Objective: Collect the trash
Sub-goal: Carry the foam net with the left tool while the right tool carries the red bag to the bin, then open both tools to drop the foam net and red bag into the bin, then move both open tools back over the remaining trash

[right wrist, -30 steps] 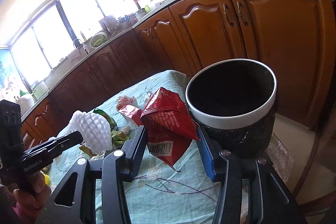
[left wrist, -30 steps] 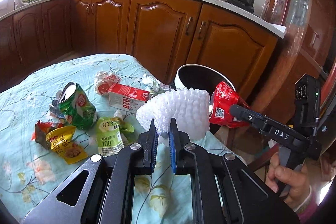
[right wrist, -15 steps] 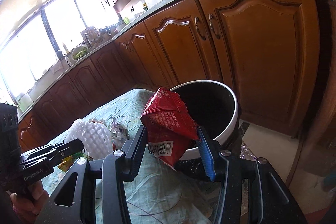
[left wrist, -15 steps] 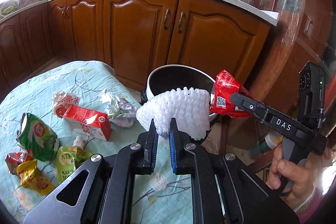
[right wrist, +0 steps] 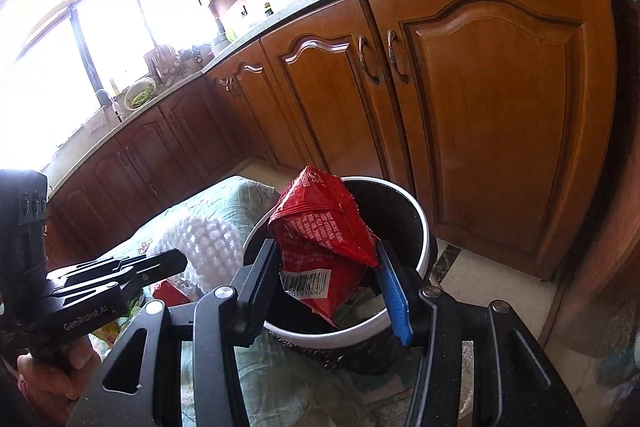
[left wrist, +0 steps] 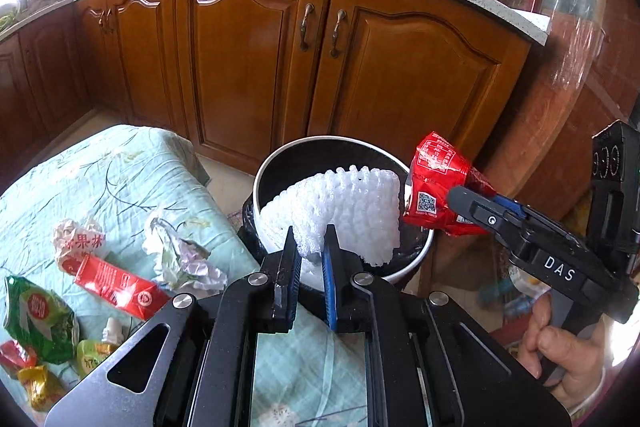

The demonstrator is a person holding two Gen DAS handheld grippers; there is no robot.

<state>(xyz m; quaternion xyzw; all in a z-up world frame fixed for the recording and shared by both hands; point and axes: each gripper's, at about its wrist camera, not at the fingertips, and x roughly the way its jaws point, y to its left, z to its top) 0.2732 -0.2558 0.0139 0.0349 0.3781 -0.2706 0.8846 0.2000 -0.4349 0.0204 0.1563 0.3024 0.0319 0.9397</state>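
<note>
Half-spread, the right gripper (right wrist: 326, 269) clamps a red snack bag (right wrist: 320, 251) over the white-rimmed bin (right wrist: 420, 223), lower centre of its view. Nearly closed, the left gripper (left wrist: 310, 245) pinches a white foam net (left wrist: 340, 207) above the same bin — mid-frame. Only the left view shows the table (left wrist: 100, 171) at lower left, with a red carton (left wrist: 116, 285) and green packet (left wrist: 34, 319).

A bin (left wrist: 404, 269) is standing off the table's (left wrist: 120, 179) right edge, before the far cabinets (left wrist: 248, 67). Over its mouth a foam net (left wrist: 344, 211) is hanging left of a snack bag (left wrist: 436, 187). A carton (left wrist: 116, 285), crumpled paper (left wrist: 180, 255) and wrappers (left wrist: 36, 319) are lying on the table's left.
</note>
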